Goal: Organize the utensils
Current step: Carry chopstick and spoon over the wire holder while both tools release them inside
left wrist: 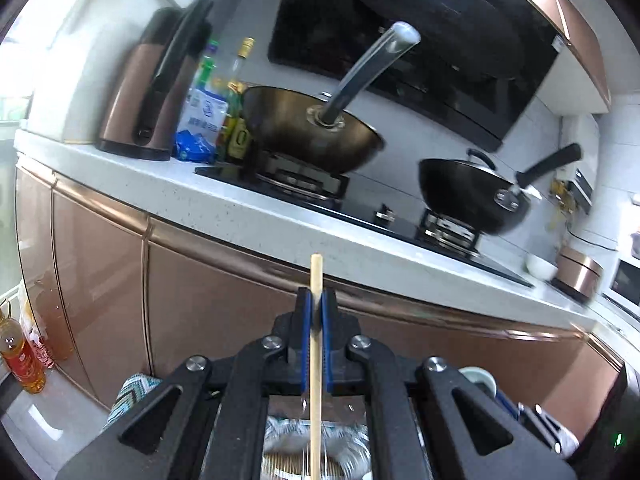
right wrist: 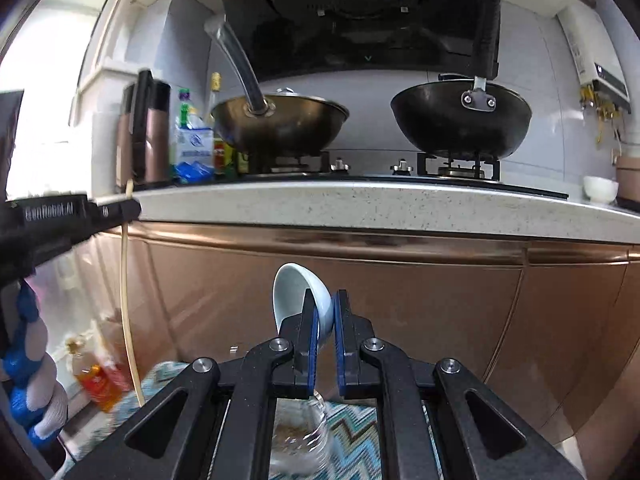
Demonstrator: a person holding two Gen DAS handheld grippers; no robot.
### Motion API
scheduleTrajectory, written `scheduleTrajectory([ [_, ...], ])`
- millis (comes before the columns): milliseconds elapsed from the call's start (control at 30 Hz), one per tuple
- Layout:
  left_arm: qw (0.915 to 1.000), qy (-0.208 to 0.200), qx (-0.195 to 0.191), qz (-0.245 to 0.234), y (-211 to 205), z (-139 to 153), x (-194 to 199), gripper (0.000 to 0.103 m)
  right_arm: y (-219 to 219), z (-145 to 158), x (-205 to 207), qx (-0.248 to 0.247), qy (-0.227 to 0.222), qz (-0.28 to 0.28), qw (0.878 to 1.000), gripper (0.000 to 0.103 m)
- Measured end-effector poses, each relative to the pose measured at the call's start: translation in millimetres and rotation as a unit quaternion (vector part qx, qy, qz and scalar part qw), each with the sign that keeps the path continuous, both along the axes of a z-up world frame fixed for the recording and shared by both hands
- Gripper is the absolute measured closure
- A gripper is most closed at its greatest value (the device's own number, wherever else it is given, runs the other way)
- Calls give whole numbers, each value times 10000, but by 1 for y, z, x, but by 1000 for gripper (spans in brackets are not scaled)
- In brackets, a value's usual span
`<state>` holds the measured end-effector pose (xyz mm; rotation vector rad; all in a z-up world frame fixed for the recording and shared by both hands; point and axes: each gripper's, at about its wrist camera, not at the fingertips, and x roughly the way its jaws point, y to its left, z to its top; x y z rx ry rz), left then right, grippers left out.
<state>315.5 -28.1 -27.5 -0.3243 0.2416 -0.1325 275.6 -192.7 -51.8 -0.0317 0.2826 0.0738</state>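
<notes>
Countertop [right wrist: 360,204] behind; left gripper [right wrist: 120,210] marked "GenRobot.AI", clamping chopstick [right wrist: 127,280].

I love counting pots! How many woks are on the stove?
2. A brass-coloured wok sits on the left burner, a black wok on the right burner. Neither gripper touches them.

Chopstick [left wrist: 316,360] lower end cut off by bottom edge

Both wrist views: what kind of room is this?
A home kitchen, most likely: two woks sit on a gas hob under a range hood, with oil bottles on the countertop.
</notes>
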Motion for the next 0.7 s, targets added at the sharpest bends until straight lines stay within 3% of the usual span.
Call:
scheduleTrajectory([
  [467, 9956, -488, 310, 732, -22, -86, 33, 97, 11, -75, 31, -381, -89, -199, 9990, 94],
  [700, 9961, -378, 455, 653, -17, -97, 20, 80, 12, -85, 21, -298, -48, -145, 9994, 70],
])
